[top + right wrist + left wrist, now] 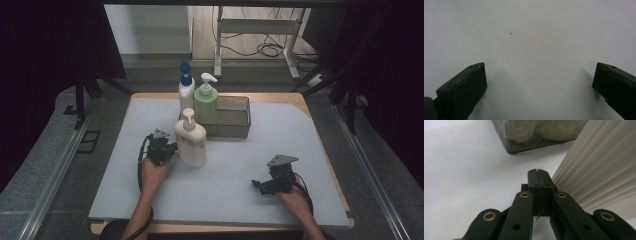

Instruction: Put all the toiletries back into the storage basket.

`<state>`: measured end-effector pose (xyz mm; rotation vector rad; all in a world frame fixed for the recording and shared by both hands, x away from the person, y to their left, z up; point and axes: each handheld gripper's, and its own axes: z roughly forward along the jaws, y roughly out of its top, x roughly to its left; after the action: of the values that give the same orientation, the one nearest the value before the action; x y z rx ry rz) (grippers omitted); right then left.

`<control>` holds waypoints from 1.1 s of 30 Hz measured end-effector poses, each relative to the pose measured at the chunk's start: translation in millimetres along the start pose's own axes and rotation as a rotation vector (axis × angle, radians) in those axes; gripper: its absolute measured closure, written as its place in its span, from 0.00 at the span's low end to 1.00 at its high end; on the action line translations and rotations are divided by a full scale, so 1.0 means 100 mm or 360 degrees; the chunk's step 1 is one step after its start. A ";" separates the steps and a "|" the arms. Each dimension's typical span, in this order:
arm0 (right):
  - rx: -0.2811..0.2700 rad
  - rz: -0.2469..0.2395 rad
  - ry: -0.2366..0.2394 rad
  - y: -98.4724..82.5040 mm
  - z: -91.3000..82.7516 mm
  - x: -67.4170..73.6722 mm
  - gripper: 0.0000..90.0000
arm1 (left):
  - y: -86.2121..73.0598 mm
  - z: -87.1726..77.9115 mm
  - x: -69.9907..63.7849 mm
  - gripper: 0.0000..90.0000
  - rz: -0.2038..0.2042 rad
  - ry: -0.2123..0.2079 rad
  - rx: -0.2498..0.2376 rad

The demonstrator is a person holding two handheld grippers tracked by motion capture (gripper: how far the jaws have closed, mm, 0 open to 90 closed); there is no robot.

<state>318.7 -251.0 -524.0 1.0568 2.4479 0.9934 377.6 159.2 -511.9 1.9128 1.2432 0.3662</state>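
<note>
High view: the left gripper (167, 149) sits beside a cream pump bottle (191, 142) standing before a grey basket (231, 118).

Left gripper view: jaws clenched empty; they should spread before grasping.

Right gripper view: the right gripper (539, 82) rests released.

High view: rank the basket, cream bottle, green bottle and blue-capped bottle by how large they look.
1. Basket
2. Cream bottle, though it stands nearest the camera
3. Green bottle and blue-capped bottle: alike, each partly hidden, unranked
</note>
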 end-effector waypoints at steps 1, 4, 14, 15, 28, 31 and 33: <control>0.0001 0.0001 -0.0002 0.00 0.00 0.00 0.00 | 0.00 0.01 -0.02 0.99 0.0001 -0.0007 -0.0001; 0.0000 0.0000 0.0000 0.00 0.00 0.00 0.00 | 0.00 0.03 -0.07 0.99 0.0017 -0.0021 0.0004; 0.0000 0.0001 -0.0001 0.00 0.00 0.00 0.00 | 0.04 0.11 -0.27 0.99 0.0087 -0.0072 0.0028; 0.0000 0.0000 -0.0001 0.00 0.00 0.00 0.00 | 0.04 0.11 -0.28 0.99 0.0093 -0.0073 0.0030; -0.0001 0.0000 -0.0001 0.00 0.00 0.00 0.00 | 0.04 0.17 -0.51 0.99 0.0149 -0.0146 0.0049; -0.0003 -0.0003 -0.0002 0.00 0.00 0.00 0.00 | 0.04 0.18 -0.56 0.99 0.0166 -0.0163 0.0057; 0.0000 0.0001 0.0000 0.00 0.00 0.00 0.00 | 0.05 0.19 -0.59 0.99 0.0169 -0.0169 0.0061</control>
<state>318.7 -251.0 -524.0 1.0574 2.4477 0.9939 364.4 98.4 -509.9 2.0096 1.0895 0.2935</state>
